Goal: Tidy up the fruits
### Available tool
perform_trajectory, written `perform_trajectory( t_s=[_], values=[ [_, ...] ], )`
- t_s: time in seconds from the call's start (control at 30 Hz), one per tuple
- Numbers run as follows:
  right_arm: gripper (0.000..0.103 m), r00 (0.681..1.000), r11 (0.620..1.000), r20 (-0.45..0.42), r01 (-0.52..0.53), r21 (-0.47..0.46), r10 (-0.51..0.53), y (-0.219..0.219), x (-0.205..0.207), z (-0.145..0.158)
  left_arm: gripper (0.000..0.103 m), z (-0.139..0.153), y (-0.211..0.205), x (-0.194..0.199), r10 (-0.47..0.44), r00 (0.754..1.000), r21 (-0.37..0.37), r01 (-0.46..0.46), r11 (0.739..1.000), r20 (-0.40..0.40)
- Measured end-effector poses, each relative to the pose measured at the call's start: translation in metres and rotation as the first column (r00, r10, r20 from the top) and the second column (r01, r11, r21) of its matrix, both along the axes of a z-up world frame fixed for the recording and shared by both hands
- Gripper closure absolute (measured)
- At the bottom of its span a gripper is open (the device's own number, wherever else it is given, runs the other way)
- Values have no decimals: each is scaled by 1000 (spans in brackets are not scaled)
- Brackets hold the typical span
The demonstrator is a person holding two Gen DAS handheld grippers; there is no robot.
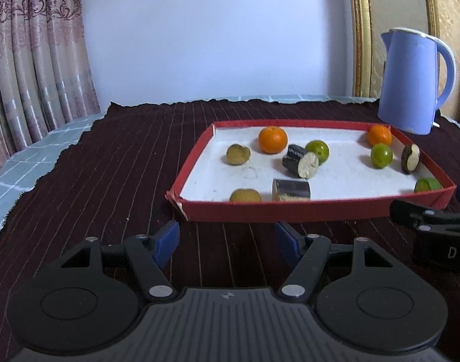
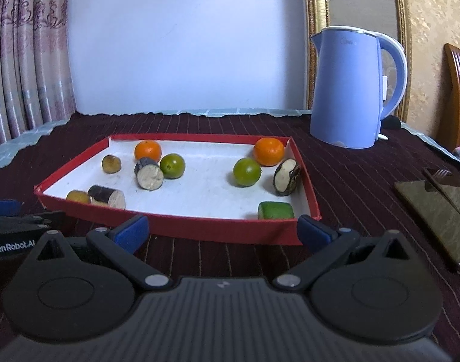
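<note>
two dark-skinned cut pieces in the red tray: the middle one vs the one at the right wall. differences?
The middle dark-skinned cut piece lies on its side beside a green fruit; the right-wall dark-skinned cut piece leans against the wall of the red tray. The middle piece's pale cut face is round and whole; the right one's is crossed by a dark strip. Both show dark skin and pale flesh.

Your left tongs point(image 1: 227, 241) sit spread wide with nothing between them, low over the dark striped cloth point(image 1: 124, 163), just short of the red tray point(image 1: 305, 209). In the tray you see two oranges point(image 1: 272, 139), green fruits point(image 1: 381, 155) and dark cut pieces point(image 1: 300, 161). A blue kettle point(image 1: 410, 81) stands behind it.
</note>
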State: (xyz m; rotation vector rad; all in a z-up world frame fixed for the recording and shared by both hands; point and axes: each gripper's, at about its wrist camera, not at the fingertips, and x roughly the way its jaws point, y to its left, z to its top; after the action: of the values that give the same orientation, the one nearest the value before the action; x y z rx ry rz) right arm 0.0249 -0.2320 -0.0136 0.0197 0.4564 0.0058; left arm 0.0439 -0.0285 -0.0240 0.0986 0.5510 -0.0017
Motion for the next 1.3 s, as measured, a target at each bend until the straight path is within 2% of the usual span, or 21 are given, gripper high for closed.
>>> perform_trajectory(
  t_s=[0.33, 0.43, 0.7, 0.8, 1.3],
  values=[
    [0, 999, 999, -34, -23, -41, 21, 8, 0, -2, 33, -9, 0, 1, -9, 999, -3, 9, 1000, -36],
    [0, 998, 998, -45, -35, -52, 33, 10, 0, -3, 26, -10, -1, 1, -9, 999, 0, 9, 1000, -38],
    [0, 996, 995, -79, -47, -90, 40, 17, 2, -5, 26, -12, -1, 2, -11, 998, -2, 11, 1000, -57],
    [0, 996, 994, -84, -49, -101, 40, 19, 2, -6, 19, -13, 0, 3, -3, 998, -2, 3, 1000, -64],
    [0, 984, 992, -177, -34, -117, 13, 20, 13, -14, 15, -17, 0, 6, -1, 996, -7, 1, 1000, -92]
  ],
)
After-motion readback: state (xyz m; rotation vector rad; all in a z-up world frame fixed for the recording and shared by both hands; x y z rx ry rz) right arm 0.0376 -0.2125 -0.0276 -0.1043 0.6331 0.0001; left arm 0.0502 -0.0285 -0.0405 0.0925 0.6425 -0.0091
